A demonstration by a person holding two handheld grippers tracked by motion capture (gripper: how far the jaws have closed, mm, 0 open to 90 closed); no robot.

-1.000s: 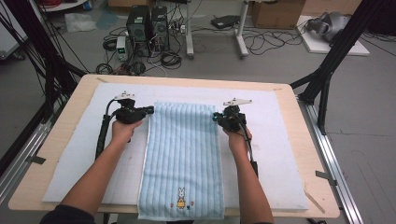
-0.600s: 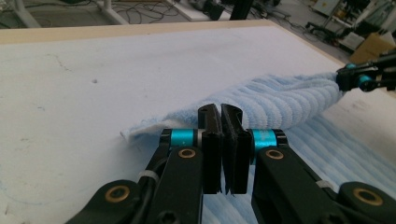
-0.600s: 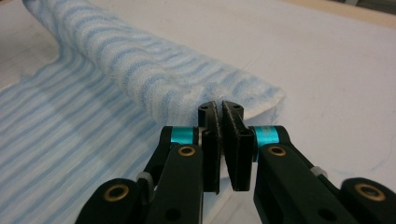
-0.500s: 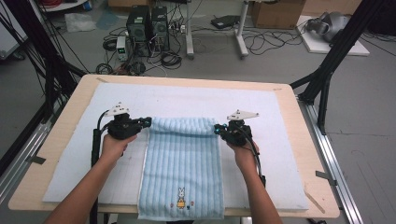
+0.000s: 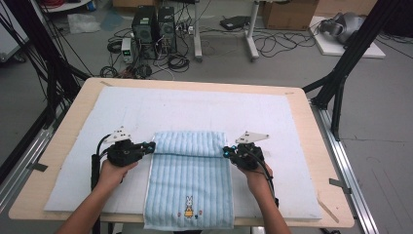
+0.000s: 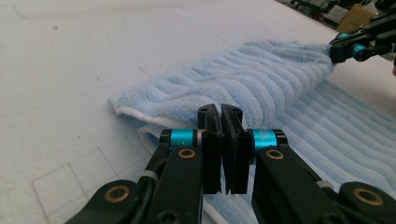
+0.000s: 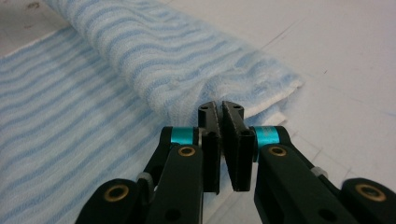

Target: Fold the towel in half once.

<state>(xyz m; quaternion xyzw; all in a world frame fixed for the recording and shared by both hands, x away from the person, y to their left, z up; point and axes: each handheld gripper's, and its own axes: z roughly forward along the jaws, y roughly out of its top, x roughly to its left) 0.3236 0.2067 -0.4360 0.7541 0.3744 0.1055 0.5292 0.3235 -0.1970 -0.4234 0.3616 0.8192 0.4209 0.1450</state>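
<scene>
Folding the blue towel toward the person, far edge pinched at both corners.

High view: the towel (image 5: 189, 183) lies on the white mat (image 5: 292, 146) of the tabletop (image 5: 316, 122), its near end with the rabbit picture at the front edge; left gripper (image 5: 148, 146) and right gripper (image 5: 228, 153) hold its folded-over far edge.
Left gripper view: jaws clenched on the towel's corner (image 6: 154, 105).
Right gripper view: jaws clenched on the other corner (image 7: 261, 88).
Next, probably: carry the edge level to the near hem, then let go. No containers are on the tabletop.
</scene>
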